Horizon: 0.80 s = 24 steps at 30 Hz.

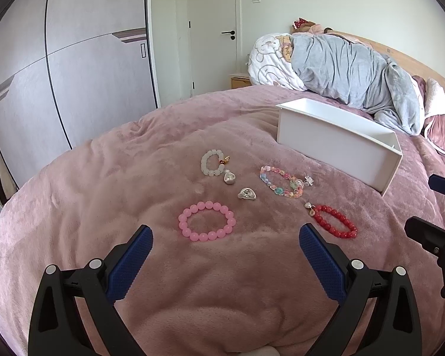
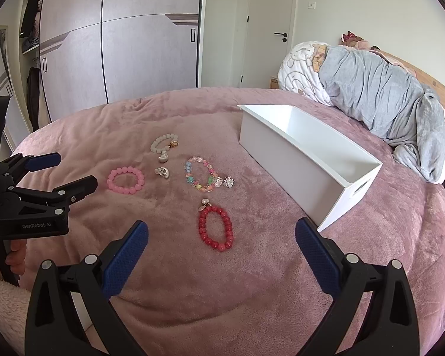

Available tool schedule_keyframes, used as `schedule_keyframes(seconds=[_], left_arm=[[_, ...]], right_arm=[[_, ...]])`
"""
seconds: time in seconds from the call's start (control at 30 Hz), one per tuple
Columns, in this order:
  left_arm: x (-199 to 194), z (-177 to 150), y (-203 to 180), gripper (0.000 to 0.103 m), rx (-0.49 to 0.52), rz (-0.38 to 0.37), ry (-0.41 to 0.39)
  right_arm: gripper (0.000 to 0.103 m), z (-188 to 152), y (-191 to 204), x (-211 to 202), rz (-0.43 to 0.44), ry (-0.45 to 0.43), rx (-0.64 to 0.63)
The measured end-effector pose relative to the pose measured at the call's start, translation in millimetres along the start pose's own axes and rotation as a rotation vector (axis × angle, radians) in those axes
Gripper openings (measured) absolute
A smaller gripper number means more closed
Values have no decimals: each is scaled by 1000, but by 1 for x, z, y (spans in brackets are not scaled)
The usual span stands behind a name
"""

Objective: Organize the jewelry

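On the pink blanket (image 1: 133,178), left wrist view: the left gripper (image 1: 226,238) hangs fully open and empty just short of the pink bracelet (image 1: 207,222). Beyond lie a white bracelet (image 1: 212,163), a multicoloured bracelet (image 1: 281,181) and a red bracelet (image 1: 335,221); the white box (image 1: 335,148) stands behind them.

Right wrist view: the right gripper (image 2: 221,235) is spread wide, empty, with the red bracelet (image 2: 216,227) on the blanket between its fingers. The white box (image 2: 296,160) stands right of it.
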State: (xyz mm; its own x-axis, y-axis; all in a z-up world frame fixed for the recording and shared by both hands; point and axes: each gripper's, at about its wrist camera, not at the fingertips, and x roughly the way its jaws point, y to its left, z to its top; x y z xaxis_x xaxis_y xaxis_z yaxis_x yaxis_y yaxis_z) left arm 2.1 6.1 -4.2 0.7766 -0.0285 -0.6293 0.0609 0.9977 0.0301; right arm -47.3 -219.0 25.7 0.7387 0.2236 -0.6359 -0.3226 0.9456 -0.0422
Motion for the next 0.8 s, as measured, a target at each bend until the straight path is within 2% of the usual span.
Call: schedule_keyframes(seconds=[0.63, 0.8], left_arm=[[0, 1, 1, 100, 1, -1, -3], [0, 3, 0, 100, 4, 0, -1]], right_arm=[[98, 4, 1, -5, 1, -21, 3], [98, 2, 1, -2, 4, -2, 5]])
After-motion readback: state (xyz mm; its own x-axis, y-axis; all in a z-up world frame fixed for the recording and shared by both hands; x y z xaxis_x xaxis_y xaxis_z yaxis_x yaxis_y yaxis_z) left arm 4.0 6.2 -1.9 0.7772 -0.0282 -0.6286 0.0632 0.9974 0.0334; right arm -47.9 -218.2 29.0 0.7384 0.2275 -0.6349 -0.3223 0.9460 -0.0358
